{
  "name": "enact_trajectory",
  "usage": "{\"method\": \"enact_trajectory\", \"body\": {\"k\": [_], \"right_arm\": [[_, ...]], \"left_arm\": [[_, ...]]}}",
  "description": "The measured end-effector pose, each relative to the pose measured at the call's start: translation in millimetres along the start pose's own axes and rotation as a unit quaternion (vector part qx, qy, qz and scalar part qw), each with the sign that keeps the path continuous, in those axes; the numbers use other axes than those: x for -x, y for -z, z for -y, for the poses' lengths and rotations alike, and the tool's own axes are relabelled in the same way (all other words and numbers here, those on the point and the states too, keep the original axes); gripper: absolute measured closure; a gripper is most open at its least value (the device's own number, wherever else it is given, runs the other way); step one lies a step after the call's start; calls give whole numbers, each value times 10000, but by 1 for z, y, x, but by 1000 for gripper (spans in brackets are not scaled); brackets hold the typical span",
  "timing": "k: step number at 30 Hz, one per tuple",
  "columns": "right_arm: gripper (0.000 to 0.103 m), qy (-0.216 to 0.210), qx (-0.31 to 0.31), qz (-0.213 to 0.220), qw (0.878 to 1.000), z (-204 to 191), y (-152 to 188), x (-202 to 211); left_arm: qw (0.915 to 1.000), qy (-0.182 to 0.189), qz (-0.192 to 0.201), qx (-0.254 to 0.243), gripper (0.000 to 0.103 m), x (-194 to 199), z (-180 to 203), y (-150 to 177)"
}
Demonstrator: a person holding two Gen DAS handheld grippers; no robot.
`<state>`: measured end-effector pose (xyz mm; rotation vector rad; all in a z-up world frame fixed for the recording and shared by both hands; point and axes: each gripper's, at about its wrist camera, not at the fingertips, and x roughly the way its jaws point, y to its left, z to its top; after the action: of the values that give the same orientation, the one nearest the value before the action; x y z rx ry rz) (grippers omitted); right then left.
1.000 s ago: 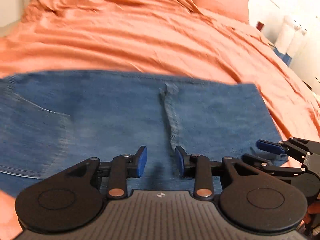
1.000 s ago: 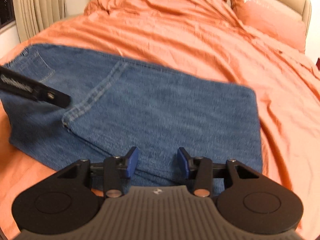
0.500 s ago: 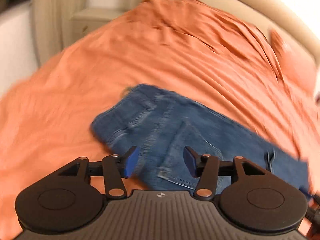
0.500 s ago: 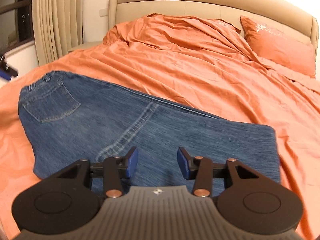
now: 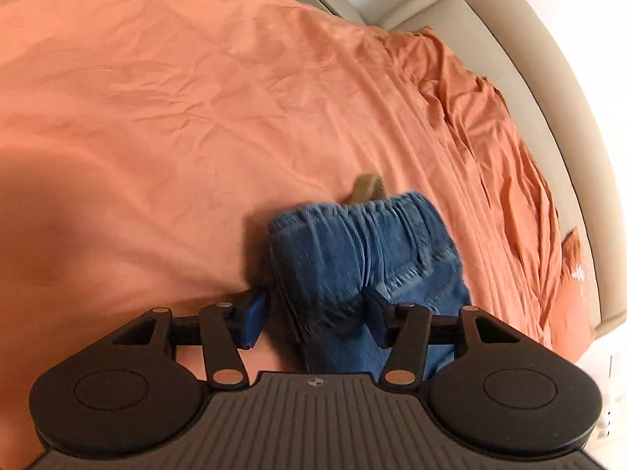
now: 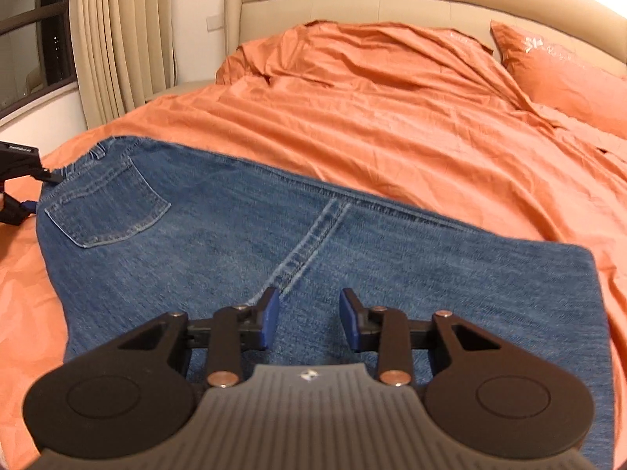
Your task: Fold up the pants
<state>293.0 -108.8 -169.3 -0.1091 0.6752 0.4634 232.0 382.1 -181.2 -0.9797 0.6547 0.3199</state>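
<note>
The right gripper (image 6: 308,319) hovered over the near part of the folded jeans (image 6: 313,258), its fingers closing, apart, with only flat denim beneath and nothing gripped. At the jeans' left end, the left gripper (image 5: 315,315) stood with fingers spread on either side of the waistband (image 5: 368,243), not pinching it. The jeans lay across the near side of the orange bed (image 6: 392,117); farther off were a pillow (image 6: 568,74) and headboard (image 6: 352,4).
</note>
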Motion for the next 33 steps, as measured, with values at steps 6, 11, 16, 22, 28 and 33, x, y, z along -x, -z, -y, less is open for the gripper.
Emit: {"method": "enact_trajectory", "body": {"k": [6, 11, 16, 22, 28, 33], "right_arm": [[72, 19, -130, -143, 9998, 4, 3, -13], [72, 5, -94, -286, 9995, 5, 4, -18], [72, 43, -252, -195, 9995, 13, 0, -4], [72, 54, -626, -4, 9980, 27, -7, 24], [72, 177, -833, -165, 9962, 47, -6, 56], [72, 148, -1437, -260, 9892, 83, 2, 83]], "left_arm": [[9997, -129, 177, -142, 51, -17, -2, -4], [9985, -401, 190, -328, 71, -18, 12, -2], [9942, -381, 497, -880, 82, 18, 51, -1], [9791, 21, 897, -1823, 83, 81, 133, 24], [9248, 152, 1253, -3590, 83, 113, 242, 109], [8586, 146, 1343, -4945, 82, 99, 309, 208]]}}
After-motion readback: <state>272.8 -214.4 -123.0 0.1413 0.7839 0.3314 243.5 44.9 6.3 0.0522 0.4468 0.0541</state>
